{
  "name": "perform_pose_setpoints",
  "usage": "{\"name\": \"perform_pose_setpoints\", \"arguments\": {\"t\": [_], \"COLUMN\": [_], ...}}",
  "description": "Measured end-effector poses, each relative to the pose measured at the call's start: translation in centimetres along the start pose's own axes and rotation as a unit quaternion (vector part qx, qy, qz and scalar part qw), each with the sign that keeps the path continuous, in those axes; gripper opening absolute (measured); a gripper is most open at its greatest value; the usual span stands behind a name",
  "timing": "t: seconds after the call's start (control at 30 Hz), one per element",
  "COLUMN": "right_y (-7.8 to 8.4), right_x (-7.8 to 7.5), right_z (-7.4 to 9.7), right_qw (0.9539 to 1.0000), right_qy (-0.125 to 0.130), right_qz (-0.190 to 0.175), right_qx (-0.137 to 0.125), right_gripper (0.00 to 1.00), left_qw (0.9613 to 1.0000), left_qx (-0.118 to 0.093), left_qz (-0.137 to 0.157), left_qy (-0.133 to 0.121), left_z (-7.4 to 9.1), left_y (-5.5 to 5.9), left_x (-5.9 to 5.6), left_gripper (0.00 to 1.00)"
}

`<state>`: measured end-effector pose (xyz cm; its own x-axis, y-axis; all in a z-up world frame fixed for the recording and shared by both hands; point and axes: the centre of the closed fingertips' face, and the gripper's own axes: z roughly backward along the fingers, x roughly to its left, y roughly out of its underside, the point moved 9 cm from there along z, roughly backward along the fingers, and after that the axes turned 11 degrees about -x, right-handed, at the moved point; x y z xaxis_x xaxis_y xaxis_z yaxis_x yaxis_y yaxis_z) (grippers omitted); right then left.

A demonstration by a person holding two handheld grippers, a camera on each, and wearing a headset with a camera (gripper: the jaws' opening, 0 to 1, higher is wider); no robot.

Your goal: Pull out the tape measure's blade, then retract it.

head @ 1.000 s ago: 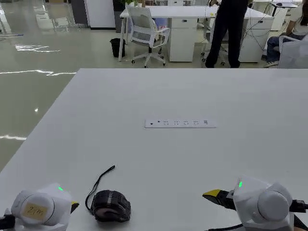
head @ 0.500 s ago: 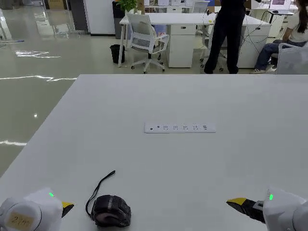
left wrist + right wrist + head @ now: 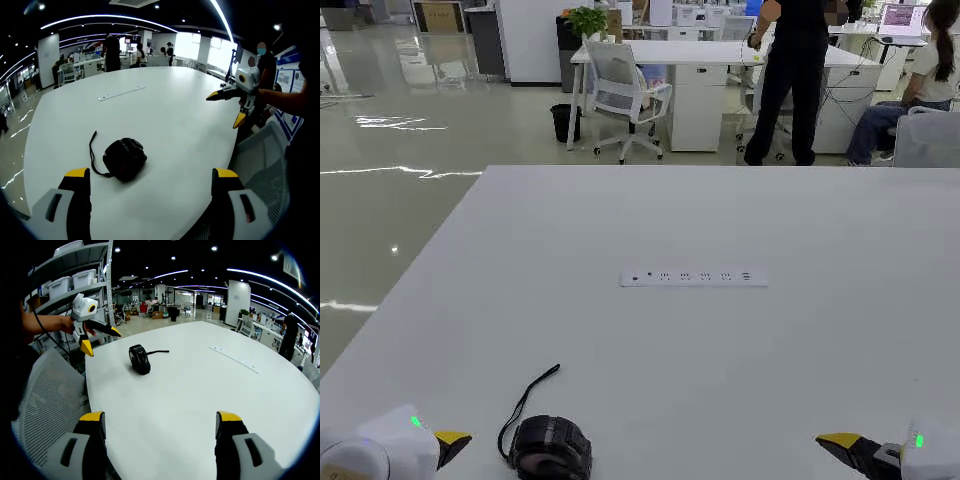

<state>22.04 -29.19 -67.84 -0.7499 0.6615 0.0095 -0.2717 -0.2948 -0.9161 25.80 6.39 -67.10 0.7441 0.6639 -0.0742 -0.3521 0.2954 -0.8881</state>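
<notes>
A black tape measure (image 3: 550,447) with a thin black wrist strap (image 3: 525,400) lies on the white table (image 3: 720,360) near its front edge, blade fully in. My left gripper (image 3: 452,440) hovers just left of it, open and empty; its own view shows the tape measure (image 3: 125,157) between and beyond the wide-spread jaws (image 3: 151,175). My right gripper (image 3: 840,441) is far to the right, open and empty, with the tape measure (image 3: 139,358) well ahead of its jaws (image 3: 161,417). Each gripper appears in the other's view: the right gripper (image 3: 226,107) and the left gripper (image 3: 101,340).
A white power strip (image 3: 693,278) lies flat mid-table. Beyond the far edge stand an office chair (image 3: 620,85), white desks and a standing person (image 3: 790,70). A grey mesh chair (image 3: 45,400) sits by the table's near edge.
The head camera has tilted up. My right gripper has drawn away to the right and back; the left has slipped back a little. The tape measure has not moved.
</notes>
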Motion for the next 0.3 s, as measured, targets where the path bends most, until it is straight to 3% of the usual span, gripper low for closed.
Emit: {"name": "perform_pose_setpoints", "arguments": {"t": [0.3], "right_y": [0.25], "right_x": [-0.02], "right_z": [0.41], "right_qw": [1.0], "right_qy": [0.002], "right_qz": [0.003], "right_qx": [-0.002], "right_gripper": [0.96], "left_qw": [0.9998], "left_qx": [-0.015], "left_qz": [-0.01], "left_qy": [0.001], "left_z": [0.37], "left_y": [-0.11], "left_x": [-0.27], "left_gripper": [0.99]}}
